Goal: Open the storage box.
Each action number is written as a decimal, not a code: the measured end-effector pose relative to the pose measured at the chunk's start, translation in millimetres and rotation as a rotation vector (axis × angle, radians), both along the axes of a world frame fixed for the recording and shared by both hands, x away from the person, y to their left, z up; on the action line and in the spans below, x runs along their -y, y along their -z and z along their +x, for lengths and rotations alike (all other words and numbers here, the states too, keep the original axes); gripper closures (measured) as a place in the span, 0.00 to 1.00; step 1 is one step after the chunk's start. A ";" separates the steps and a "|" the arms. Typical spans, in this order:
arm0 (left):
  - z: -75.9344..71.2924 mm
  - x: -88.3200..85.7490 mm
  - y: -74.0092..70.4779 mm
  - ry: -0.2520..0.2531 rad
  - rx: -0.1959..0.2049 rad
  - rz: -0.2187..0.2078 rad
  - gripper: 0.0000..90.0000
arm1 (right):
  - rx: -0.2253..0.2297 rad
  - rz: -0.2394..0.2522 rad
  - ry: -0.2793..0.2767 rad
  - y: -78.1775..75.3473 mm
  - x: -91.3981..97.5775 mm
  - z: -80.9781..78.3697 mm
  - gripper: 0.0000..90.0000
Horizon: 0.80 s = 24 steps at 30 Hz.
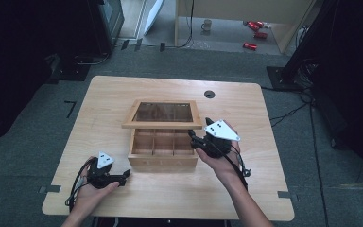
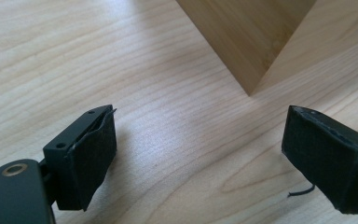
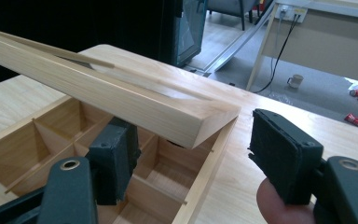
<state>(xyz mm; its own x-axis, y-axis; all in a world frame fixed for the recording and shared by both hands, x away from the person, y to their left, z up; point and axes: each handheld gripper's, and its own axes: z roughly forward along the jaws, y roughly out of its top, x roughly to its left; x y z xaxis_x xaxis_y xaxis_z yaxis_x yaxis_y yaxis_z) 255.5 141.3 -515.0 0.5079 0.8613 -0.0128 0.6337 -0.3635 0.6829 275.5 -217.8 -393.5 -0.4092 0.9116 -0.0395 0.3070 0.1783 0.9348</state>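
Read as the opening of the wooden compartment box [image 1: 163,161]: glass-paned lid [image 1: 163,125] up at the front edge, tilted back on the rear side, not yet swung fully open. Empty dividers seen beneath it.

Right gripper [image 1: 196,138] found at the lid's front right corner, jaws parted to a middling width and clamped on nothing. In the right gripper view, one pad [image 3: 116,158] sat inside the box under the lid's front rail [image 3: 121,102], the other pad [image 3: 279,158] outside the box's right wall [image 3: 209,177], clear of the wood. Looked as though the rail rested on the inner jaw, lifted from below rather than pinched; actual contact could not be made out.

Left gripper [image 1: 125,176] held low over the table [image 1: 246,179], just off the box's front left corner, jaws wide with only bare tabletop between them. From the left gripper view, that corner [image 2: 247,42] lay ahead of the pads, near but apart.

Next move judged: carry the rail further up and back along the hinge arc until the lid stands by itself. Called for a slow lift with the jaw well under the rail, since an unpinched lid could slide off and drop. Left gripper well placed to steady the box's front wall should the base start to shift.
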 end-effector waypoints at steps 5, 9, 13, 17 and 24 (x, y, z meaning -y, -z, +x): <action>-0.7 2.7 1.9 -0.003 0.020 0.016 0.12 | 0.015 -0.015 0.012 -7.1 0.3 7.2 0.37; -1.4 3.8 3.5 -0.014 0.036 0.006 0.12 | 0.027 -0.008 0.007 -12.3 1.4 13.7 0.37; -1.3 3.9 3.5 -0.015 0.035 0.007 0.12 | 0.038 0.004 -0.012 -17.5 3.7 21.5 0.39; -1.3 4.2 3.3 -0.015 0.033 0.008 0.12 | 0.056 -0.001 -0.034 -21.7 4.7 28.3 0.43; -0.7 4.8 3.6 -0.017 0.037 0.007 0.12 | 0.044 -0.025 -0.072 -26.7 3.8 46.5 0.53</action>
<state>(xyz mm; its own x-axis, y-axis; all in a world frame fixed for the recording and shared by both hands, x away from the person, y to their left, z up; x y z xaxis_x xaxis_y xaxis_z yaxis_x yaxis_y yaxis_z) 254.8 136.5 -518.6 0.4928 0.8700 0.0124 0.6141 -0.3578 0.7035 321.9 -221.6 -366.8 -0.4707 0.8786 -0.0810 0.2514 0.2216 0.9422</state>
